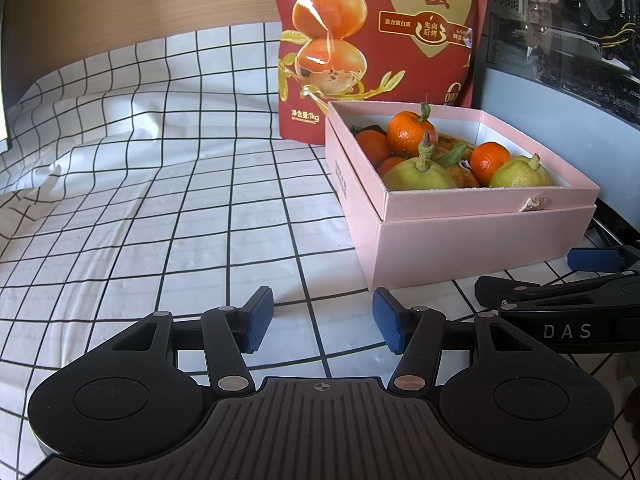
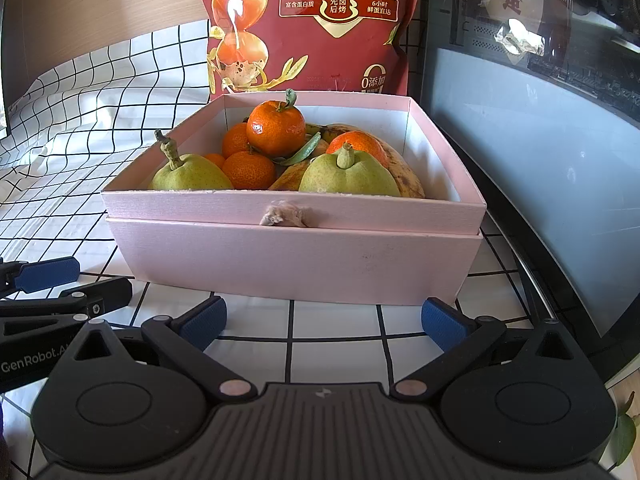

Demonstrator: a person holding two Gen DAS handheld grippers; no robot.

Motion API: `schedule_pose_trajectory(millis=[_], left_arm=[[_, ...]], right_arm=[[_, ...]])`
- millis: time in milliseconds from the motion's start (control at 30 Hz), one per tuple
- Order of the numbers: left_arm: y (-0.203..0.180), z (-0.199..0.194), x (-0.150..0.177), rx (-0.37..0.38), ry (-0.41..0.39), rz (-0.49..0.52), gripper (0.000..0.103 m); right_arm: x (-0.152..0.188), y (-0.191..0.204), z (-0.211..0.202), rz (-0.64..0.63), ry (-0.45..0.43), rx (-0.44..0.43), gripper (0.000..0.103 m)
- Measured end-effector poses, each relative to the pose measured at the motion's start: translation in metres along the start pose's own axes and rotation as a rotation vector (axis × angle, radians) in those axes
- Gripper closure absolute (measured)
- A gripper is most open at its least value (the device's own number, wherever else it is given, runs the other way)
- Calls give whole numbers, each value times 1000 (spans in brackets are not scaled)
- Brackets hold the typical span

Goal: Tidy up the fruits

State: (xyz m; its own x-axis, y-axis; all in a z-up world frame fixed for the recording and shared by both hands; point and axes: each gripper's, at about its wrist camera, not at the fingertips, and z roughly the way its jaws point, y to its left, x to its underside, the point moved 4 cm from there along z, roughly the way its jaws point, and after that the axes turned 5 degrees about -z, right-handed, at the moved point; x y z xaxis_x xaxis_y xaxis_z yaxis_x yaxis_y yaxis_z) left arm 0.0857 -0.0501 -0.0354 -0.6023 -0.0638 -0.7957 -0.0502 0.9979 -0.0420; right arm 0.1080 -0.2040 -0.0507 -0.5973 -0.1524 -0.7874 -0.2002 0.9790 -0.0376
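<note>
A pink box stands on the checked tablecloth and holds two green pears, several mandarins and a spotted banana. In the left wrist view the same pink box is ahead to the right, with a pear and a mandarin showing over its rim. My right gripper is open just in front of the box, with nothing between its fingers. My left gripper is open over the cloth, left of the box's near corner, and is empty too.
A tall red snack bag stands right behind the box. A computer case with a glass side walls off the right. Rumpled cloth stretches away to the left. A green leaf lies at the table's right edge.
</note>
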Motion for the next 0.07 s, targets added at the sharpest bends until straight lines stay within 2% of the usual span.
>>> schedule_pose_trajectory(millis=[67], left_arm=[[0, 0, 0, -1, 0, 0, 42]], right_arm=[[0, 0, 0, 0, 0, 0, 0]])
